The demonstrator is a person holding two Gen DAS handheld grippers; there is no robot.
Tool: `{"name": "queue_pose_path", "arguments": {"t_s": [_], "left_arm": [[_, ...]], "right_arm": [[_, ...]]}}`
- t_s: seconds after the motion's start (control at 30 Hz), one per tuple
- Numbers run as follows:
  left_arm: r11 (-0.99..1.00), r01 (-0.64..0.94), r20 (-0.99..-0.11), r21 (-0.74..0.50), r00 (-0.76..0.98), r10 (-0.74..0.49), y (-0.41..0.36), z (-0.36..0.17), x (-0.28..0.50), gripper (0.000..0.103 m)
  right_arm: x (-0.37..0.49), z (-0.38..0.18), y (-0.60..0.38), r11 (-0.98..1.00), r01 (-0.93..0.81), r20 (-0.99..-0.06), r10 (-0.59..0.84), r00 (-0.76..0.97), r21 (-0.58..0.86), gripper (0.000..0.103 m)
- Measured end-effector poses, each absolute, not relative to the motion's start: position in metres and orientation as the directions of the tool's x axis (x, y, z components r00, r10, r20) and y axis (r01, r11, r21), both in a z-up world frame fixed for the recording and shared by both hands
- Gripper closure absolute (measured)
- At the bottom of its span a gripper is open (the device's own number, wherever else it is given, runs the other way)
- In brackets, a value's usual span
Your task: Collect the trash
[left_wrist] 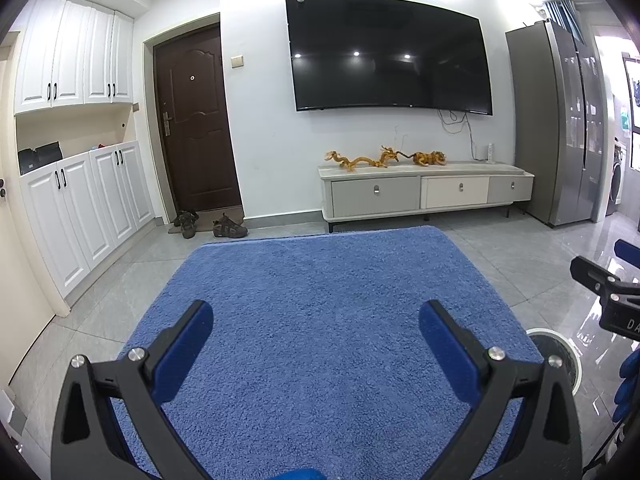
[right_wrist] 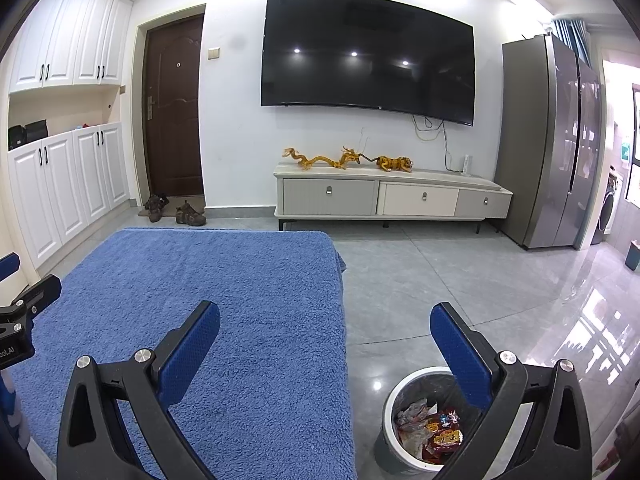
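A white-rimmed trash bin (right_wrist: 390, 404) with a dark liner stands on the floor to the right of the blue cloth-covered table (right_wrist: 224, 300). It holds snack wrappers and crumpled plastic (right_wrist: 430, 430). My right gripper (right_wrist: 325, 344) is open and empty, raised over the table's right edge with its right finger above the bin. My left gripper (left_wrist: 316, 340) is open and empty above the blue cloth (left_wrist: 320, 320). The bin's rim (left_wrist: 568, 354) shows at the right in the left wrist view. No loose trash shows on the cloth.
A TV cabinet (right_wrist: 392, 196) with gold dragon and tiger figures stands under a wall TV (right_wrist: 368, 54). A grey fridge (right_wrist: 556, 140) is at the right, white cupboards (left_wrist: 84, 200) and a brown door (left_wrist: 196, 120) with shoes (left_wrist: 228, 228) at the left. Grey tiled floor (right_wrist: 480, 280) surrounds the table.
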State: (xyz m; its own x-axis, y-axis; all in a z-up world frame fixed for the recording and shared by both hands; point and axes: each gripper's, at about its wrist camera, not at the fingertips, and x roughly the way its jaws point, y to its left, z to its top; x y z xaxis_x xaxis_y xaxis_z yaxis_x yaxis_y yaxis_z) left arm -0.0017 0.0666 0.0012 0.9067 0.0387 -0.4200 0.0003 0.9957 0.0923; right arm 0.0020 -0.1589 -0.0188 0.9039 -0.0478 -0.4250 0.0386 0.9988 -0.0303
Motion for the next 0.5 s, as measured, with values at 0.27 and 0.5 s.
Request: {"name": "queue_pose_path", "arguments": {"t_s": [0.27,0.5], "left_arm": [[0.996,-0.001,-0.41,0.088,0.911,0.037,0.0646,0.004,-0.0029,0.0],[0.996,-0.003,-0.408,0.092,0.912,0.04,0.0639,0.0062,-0.0044,0.0]], "right_arm": [[-0.0013,-0.0164,-0.1582,0.999,0.037,-0.413,-0.049,0.91,-0.037,0.0],[-0.003,-0.0152,-0.1595,0.999,0.038,-0.407,-0.048,0.912,-0.033,0.0]]}}
